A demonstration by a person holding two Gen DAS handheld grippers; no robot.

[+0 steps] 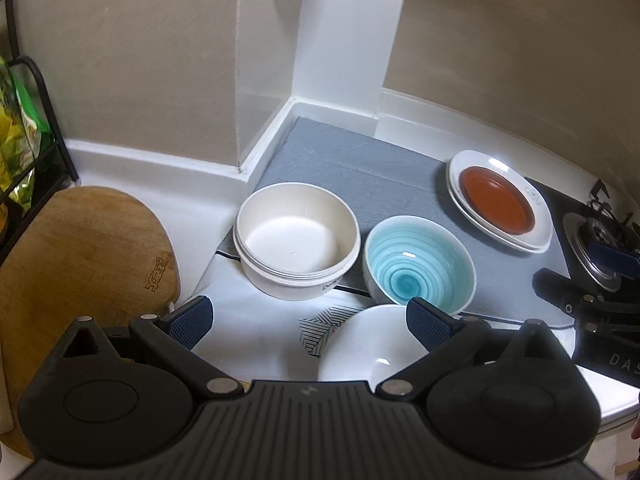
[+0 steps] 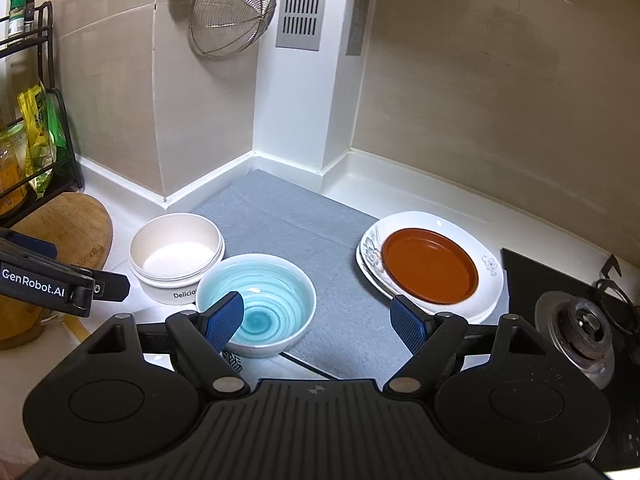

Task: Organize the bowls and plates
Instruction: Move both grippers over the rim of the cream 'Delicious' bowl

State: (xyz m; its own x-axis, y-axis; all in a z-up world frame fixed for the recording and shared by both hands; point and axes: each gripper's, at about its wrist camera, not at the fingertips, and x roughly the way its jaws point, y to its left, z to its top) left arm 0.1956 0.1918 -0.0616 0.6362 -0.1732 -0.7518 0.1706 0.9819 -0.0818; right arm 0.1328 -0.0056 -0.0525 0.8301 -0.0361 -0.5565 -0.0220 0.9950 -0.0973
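Resting on the grey mat (image 2: 304, 224) of the white worktop (image 2: 420, 196), the blue bowl (image 2: 256, 300) is seen just beside the stacked white bowls (image 2: 176, 256), well apart from the brown plate (image 2: 430, 266) atop what appear to be two white plates (image 2: 490, 280). The right gripper (image 2: 318, 320) and left gripper (image 1: 310, 320) are held spread and empty, a white plate (image 1: 364, 344) lying below the latter.

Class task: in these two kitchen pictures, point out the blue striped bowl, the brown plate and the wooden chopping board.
Blue striped bowl (image 2: 256, 312), right wrist view, on its swirled inner bottom.
Brown plate (image 2: 430, 265), right wrist view, on its flat centre.
Wooden chopping board (image 1: 80, 256), left wrist view, on its top face.
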